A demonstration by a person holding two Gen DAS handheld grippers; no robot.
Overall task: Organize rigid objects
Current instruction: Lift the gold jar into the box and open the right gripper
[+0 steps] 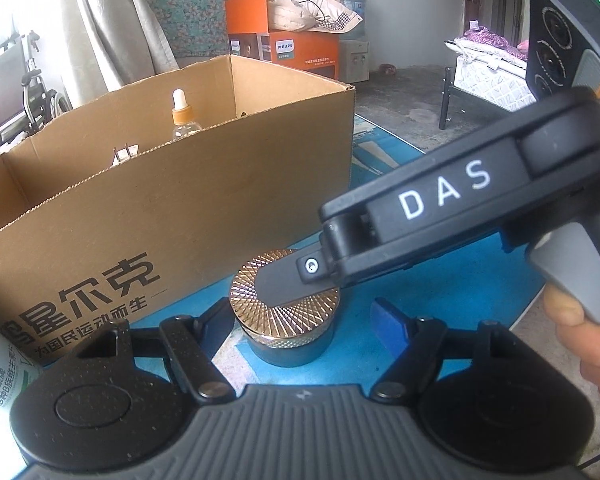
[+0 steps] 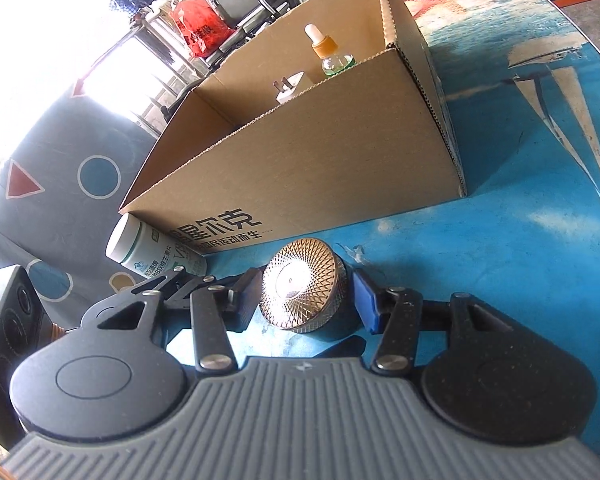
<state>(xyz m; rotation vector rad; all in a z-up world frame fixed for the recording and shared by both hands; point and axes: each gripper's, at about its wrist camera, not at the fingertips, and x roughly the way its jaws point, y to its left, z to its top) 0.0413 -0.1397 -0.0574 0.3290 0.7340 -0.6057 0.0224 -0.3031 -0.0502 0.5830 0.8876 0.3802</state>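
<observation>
A round dark jar with a gold patterned lid (image 1: 288,312) (image 2: 304,292) stands on the blue table in front of a cardboard box (image 1: 172,208) (image 2: 308,176). My right gripper (image 2: 306,300) straddles the jar, its fingers close at both sides of the lid; contact is not clear. In the left wrist view the right gripper's finger (image 1: 288,280) lies over the lid. My left gripper (image 1: 304,324) is open, its fingers apart on either side of the jar, not touching. Inside the box stand a dropper bottle (image 1: 182,116) (image 2: 332,54) and a white plug adapter (image 2: 290,88).
A white supplement bottle (image 2: 152,248) (image 1: 0,376) lies on its side against the box's front left corner. The blue patterned table (image 2: 520,240) extends to the right of the box. Orange boxes (image 1: 284,48) and a bed frame (image 1: 488,76) stand behind on the floor.
</observation>
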